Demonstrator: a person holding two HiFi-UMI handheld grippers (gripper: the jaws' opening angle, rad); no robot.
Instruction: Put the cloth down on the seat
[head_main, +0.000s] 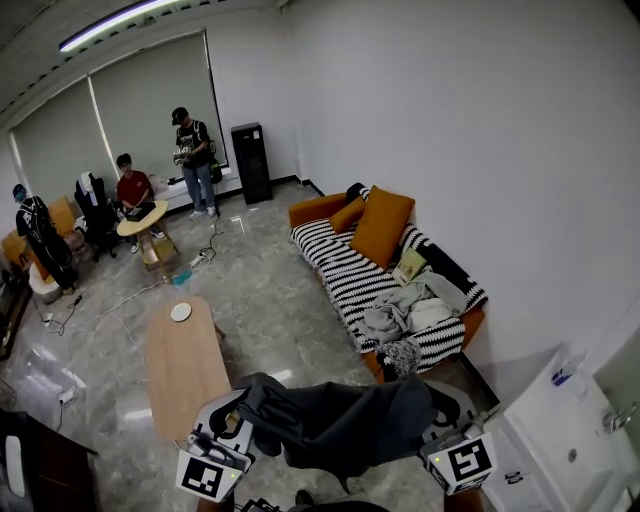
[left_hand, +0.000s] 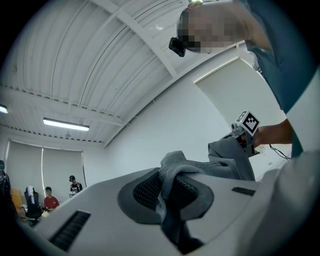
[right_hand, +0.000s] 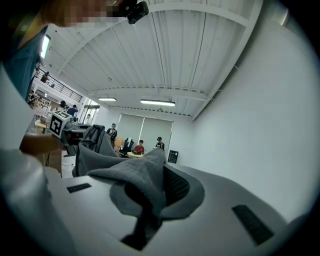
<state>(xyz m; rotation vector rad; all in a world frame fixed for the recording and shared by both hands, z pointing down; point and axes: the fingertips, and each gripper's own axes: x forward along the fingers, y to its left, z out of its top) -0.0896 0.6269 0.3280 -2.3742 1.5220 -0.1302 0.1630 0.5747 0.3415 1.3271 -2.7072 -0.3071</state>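
We've left gripper (head_main: 228, 440) & right gripper (head_main: 440, 447) clamped on the cloth (head_main: 335, 415); sofa (head_main: 315, 210) ahead, seat (head_main: 340, 265) part-covered w/ heaped clothes (head_main: 402, 312), cushions (head_main: 382, 225).

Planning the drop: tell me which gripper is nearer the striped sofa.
Right. The right gripper, shut on the grey cloth, is just short of the striped sofa; the left gripper, shut on the cloth's other end, is farther away, beside the wooden table.

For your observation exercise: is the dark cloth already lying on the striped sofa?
No, the dark cloth hangs in mid-air, apart from the striped sofa.
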